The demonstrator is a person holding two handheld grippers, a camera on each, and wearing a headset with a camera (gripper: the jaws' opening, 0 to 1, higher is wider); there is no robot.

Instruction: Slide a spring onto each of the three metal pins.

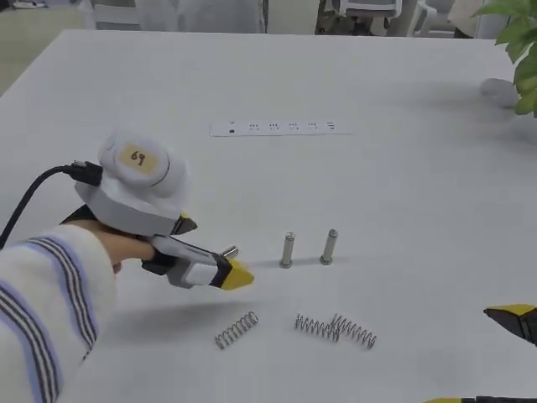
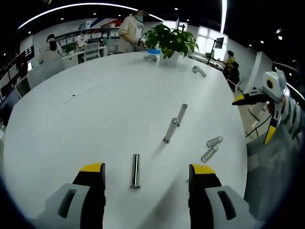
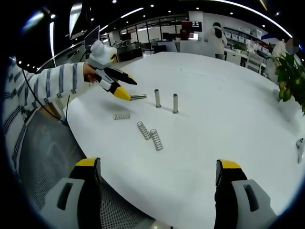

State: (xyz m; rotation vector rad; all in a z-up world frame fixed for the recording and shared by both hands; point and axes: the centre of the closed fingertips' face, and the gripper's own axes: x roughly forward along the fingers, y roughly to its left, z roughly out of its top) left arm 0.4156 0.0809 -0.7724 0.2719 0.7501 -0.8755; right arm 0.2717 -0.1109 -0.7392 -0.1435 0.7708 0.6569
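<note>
Left gripper [image 2: 147, 168] is held wide open, empty; one metal pin [image 2: 136, 170] is seen lying flat between its jaws. Right gripper [image 3: 157, 163] is held open, empty, off the table [image 3: 228, 119] edge, springs [image 3: 156, 139] ahead.

White table [image 1: 419, 210] holds pins [image 1: 288, 249], springs [image 1: 236, 329], perhaps a strip [image 1: 278, 128].

A lying pin [image 2: 136, 171] sits on the table [image 1: 403, 185] between the left gripper's [image 2: 147, 168] spread jaws. Ahead stand a near pin [image 2: 170, 130], then a far pin [image 2: 182, 114]. Right of the jaws lie a single spring [image 1: 236, 329] and two touching springs [image 1: 319, 327].
</note>
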